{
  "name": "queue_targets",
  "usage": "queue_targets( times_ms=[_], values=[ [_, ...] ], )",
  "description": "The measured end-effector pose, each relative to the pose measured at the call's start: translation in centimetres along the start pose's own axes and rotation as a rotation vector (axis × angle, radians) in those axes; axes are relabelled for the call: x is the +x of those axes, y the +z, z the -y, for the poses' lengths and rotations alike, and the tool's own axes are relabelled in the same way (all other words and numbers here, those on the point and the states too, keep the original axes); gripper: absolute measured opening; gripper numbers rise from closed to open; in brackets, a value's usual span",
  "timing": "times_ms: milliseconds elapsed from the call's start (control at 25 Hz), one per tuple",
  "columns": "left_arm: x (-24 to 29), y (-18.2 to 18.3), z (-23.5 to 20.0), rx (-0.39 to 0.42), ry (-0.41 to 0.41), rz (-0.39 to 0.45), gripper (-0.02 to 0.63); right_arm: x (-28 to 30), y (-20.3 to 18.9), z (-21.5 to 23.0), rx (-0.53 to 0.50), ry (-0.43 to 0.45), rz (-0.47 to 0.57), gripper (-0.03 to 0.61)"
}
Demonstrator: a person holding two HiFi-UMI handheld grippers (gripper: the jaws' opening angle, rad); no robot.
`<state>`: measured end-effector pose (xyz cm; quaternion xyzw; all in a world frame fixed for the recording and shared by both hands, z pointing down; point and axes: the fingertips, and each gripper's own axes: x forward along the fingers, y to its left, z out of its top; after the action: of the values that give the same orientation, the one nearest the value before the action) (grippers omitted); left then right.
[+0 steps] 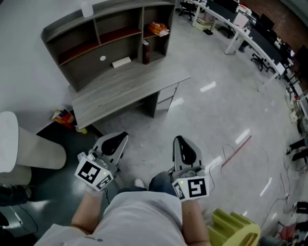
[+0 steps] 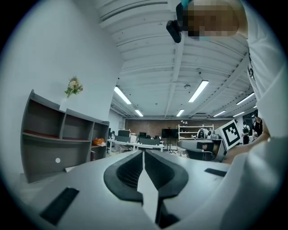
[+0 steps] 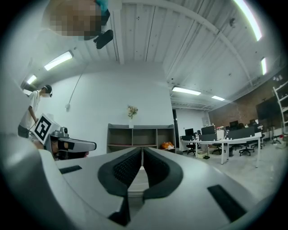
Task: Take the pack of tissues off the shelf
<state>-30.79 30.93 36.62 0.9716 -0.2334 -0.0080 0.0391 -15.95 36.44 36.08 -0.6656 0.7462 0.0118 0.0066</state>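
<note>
The orange pack of tissues (image 1: 158, 28) lies in the top right cubby of the grey shelf unit (image 1: 72, 36) on a wooden desk (image 1: 125, 86). It shows small and far in the left gripper view (image 2: 99, 142) and in the right gripper view (image 3: 167, 145). My left gripper (image 1: 118, 138) and right gripper (image 1: 181, 141) are held level near my waist, well short of the desk. The left gripper (image 2: 143, 152) is shut and empty. The right gripper (image 3: 142, 149) is shut with nothing between its pads.
On the desk lie a white box (image 1: 121, 62) and a dark book (image 1: 146, 52); a vase (image 1: 87, 8) tops the shelf. A snack bag (image 1: 62, 116) lies on the floor left of the desk. A white round seat (image 1: 29, 146) stands left, a yellow-green object (image 1: 236, 228) right.
</note>
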Motion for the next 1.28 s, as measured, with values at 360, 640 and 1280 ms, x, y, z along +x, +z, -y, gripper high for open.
queue_targets(
  times_ms=[360, 640, 1280],
  values=[
    [2.1, -0.8, -3.7, 0.017, 0.005, -0.005, 0.026, 4.6, -1.3, 2.1, 0.011, -0.024, 0.017, 0.023],
    [7.7, -1.4, -8.0, 0.017, 0.045, -0.020, 0.026, 11.5, -2.2, 6.4, 0.020, 0.013, 0.017, 0.023],
    [29.6, -0.6, -15.0, -0.008, 0.133, -0.043, 0.026, 26.3, -3.2, 23.4, 0.052, 0.130, -0.030, 0.023]
  ],
)
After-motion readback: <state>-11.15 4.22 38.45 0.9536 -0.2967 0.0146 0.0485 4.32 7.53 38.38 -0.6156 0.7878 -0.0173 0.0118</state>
